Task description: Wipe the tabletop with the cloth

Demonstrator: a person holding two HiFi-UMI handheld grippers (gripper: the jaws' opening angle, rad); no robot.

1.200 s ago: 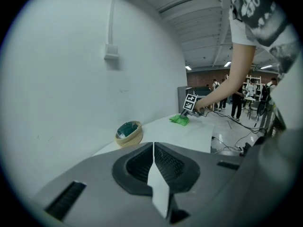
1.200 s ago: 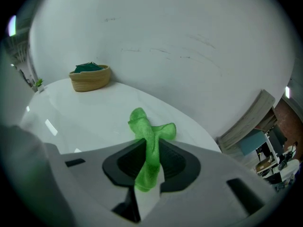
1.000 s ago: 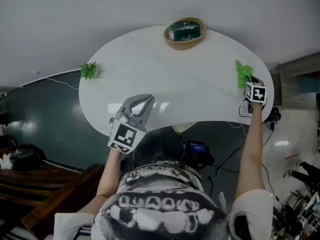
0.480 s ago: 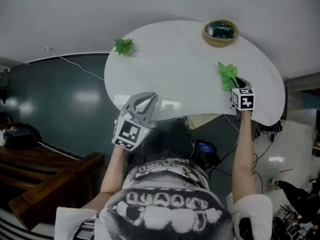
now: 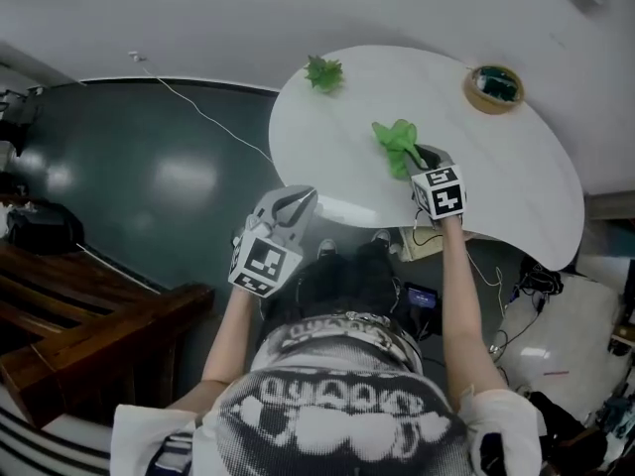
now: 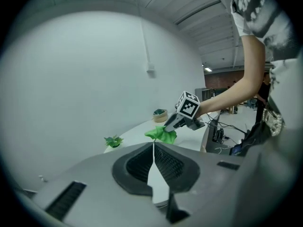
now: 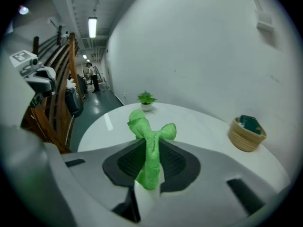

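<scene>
Cloth point(image 7: 150, 126) pinched mid-fold in my right tool point(image 5: 419, 159), jaws pressed on it so the loose end can drag across the tabletop point(image 5: 496, 181). Left tool point(image 6: 153, 148) pressed together, empty, held off the near edge, out of the sweep. Plant point(image 5: 323, 71) and basket point(image 5: 495, 88) sit at the far rim.

The right gripper point(image 5: 419, 159) has swept the green cloth point(image 5: 395, 142) from the right end of the tabletop point(image 5: 506, 167) to its middle, nearer the small plant point(image 5: 323, 71). The table now lies at upper right of the frame.
</scene>
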